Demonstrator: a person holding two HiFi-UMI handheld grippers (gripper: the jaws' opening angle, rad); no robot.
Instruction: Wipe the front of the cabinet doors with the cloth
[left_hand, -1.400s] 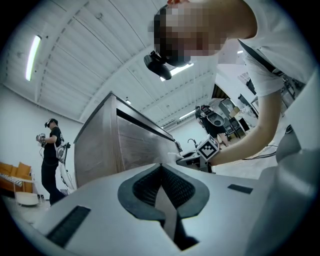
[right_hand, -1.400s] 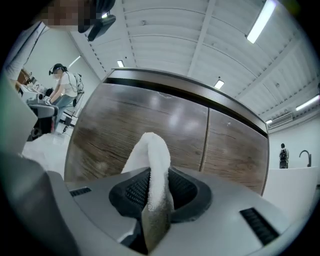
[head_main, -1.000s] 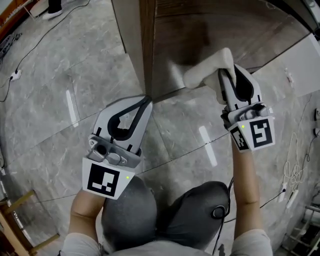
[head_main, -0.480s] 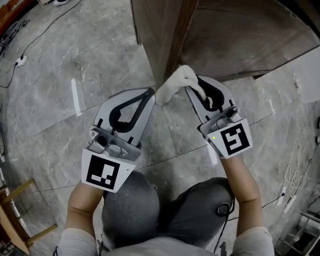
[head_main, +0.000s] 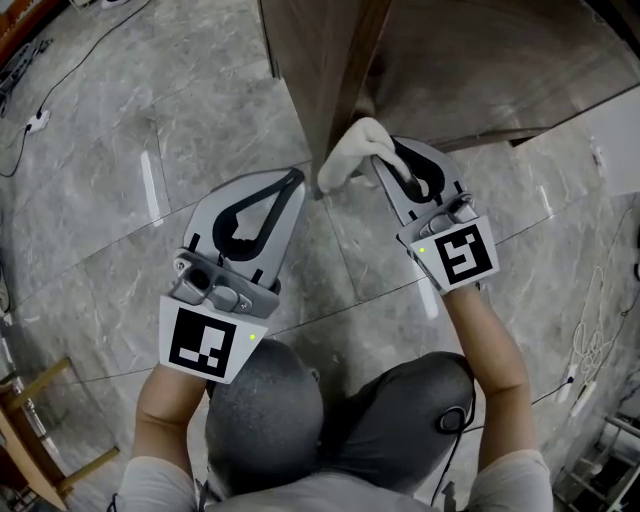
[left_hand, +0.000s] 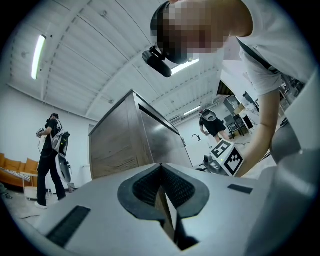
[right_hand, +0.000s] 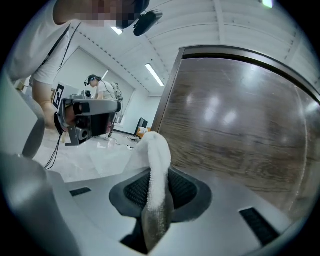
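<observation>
The dark wooden cabinet stands ahead of me, its corner edge running down the middle of the head view. My right gripper is shut on a white cloth, and the cloth's bunched end lies against the bottom of that corner edge. In the right gripper view the cloth rises from between the jaws, with the cabinet door filling the right side. My left gripper hovers low just left of the corner, shut and holding nothing. Its closed tips point at the cabinet.
The floor is glossy grey marble tile. A cable with a plug block lies at the far left, and more cables at the right. A wooden frame stands at bottom left. My knees are below. A person stands far off.
My right gripper has carried the cloth leftward from the door's front to the cabinet's corner edge. The left gripper has barely moved.
</observation>
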